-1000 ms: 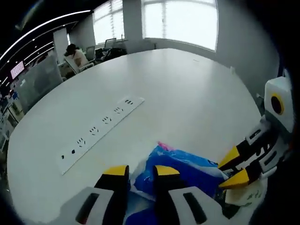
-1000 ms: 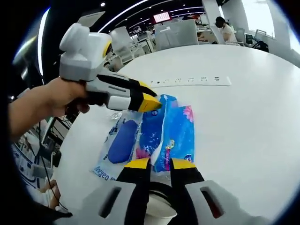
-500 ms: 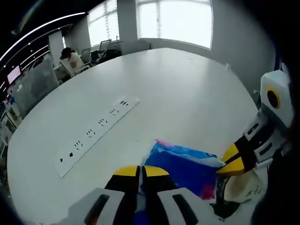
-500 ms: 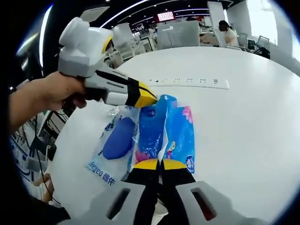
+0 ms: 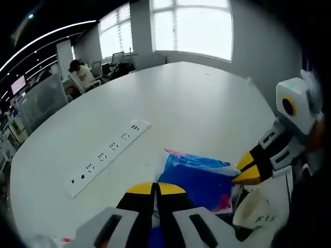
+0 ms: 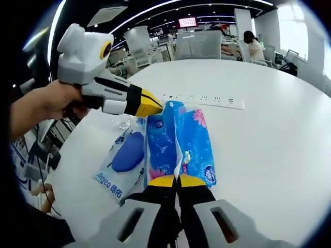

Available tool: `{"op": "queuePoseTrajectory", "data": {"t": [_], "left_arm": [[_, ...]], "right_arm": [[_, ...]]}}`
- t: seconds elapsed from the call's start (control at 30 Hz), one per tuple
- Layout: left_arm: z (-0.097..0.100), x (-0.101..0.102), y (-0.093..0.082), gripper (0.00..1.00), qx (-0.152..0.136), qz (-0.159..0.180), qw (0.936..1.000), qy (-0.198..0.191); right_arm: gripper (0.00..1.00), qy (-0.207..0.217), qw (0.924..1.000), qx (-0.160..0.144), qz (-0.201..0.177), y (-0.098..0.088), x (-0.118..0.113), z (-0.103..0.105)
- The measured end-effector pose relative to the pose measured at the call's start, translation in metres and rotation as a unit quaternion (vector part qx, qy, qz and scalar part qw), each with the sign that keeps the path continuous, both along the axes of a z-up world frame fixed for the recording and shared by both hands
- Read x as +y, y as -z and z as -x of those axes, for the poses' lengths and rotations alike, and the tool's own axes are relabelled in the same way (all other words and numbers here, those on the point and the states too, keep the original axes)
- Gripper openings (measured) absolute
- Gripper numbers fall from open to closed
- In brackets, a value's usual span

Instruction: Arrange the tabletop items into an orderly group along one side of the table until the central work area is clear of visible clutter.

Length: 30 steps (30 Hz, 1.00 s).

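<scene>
In the right gripper view, a person's hand (image 6: 49,101) at the left holds the white left gripper with yellow-tipped jaws (image 6: 155,106). Its jaws are pressed together on the far corner of the blue plastic tissue pack with pink flower print (image 6: 178,147), which lies near the curved near edge of the large white oval table (image 6: 269,134). Just left of the pack, touching its side, lies a clear plastic pouch holding a dark blue oval item (image 6: 126,155). Beyond both, toward the middle of the table, a long white power strip (image 6: 204,99) lies flat. At the bottom of this view the right gripper (image 6: 176,181) has its jaws closed on the near edge of the tissue pack.

In the left gripper view, the power strip (image 5: 106,156) lies on the left half of the table (image 5: 196,98). The left gripper (image 5: 155,188) rises from the bottom with its jaws together over the tissue pack (image 5: 199,178). At the right the right gripper (image 5: 247,170) pinches the pack's opposite edge, beside a white paper cup (image 5: 253,212).
</scene>
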State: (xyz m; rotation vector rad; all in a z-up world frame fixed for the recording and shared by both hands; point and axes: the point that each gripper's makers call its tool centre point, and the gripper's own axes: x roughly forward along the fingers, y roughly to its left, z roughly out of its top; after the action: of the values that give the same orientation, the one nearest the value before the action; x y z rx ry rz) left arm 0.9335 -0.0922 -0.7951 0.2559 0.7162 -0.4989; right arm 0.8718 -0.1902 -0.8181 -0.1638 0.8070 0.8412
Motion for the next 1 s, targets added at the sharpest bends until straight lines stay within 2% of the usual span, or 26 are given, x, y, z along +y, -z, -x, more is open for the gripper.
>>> {"op": "queuePoseTrajectory", "data": {"t": [0.2, 0.23, 0.57, 0.67, 1.0], "left_arm": [[0.013, -0.007, -0.013, 0.00, -0.005, 0.009, 0.9999, -0.007], [0.015, -0.009, -0.016, 0.00, -0.007, 0.009, 0.9999, -0.007], [0.025, -0.032, -0.035, 0.00, -0.029, 0.028, 0.9989, -0.022], [0.026, -0.039, -0.038, 0.00, -0.036, 0.035, 0.9982, -0.033], [0.032, -0.054, -0.042, 0.00, -0.046, 0.061, 0.9942, -0.075]], "right_arm": [[0.00, -0.030, 0.9994, -0.016, 0.013, -0.015, -0.013, 0.002], [0.00, -0.035, 0.9988, -0.028, 0.019, -0.019, -0.017, 0.000], [0.00, -0.052, 0.9961, -0.058, 0.043, -0.037, -0.048, -0.016], [0.00, -0.072, 0.9934, -0.073, 0.050, -0.041, -0.054, -0.022], [0.00, -0.128, 0.9842, -0.098, 0.074, -0.051, -0.071, -0.035]]}}
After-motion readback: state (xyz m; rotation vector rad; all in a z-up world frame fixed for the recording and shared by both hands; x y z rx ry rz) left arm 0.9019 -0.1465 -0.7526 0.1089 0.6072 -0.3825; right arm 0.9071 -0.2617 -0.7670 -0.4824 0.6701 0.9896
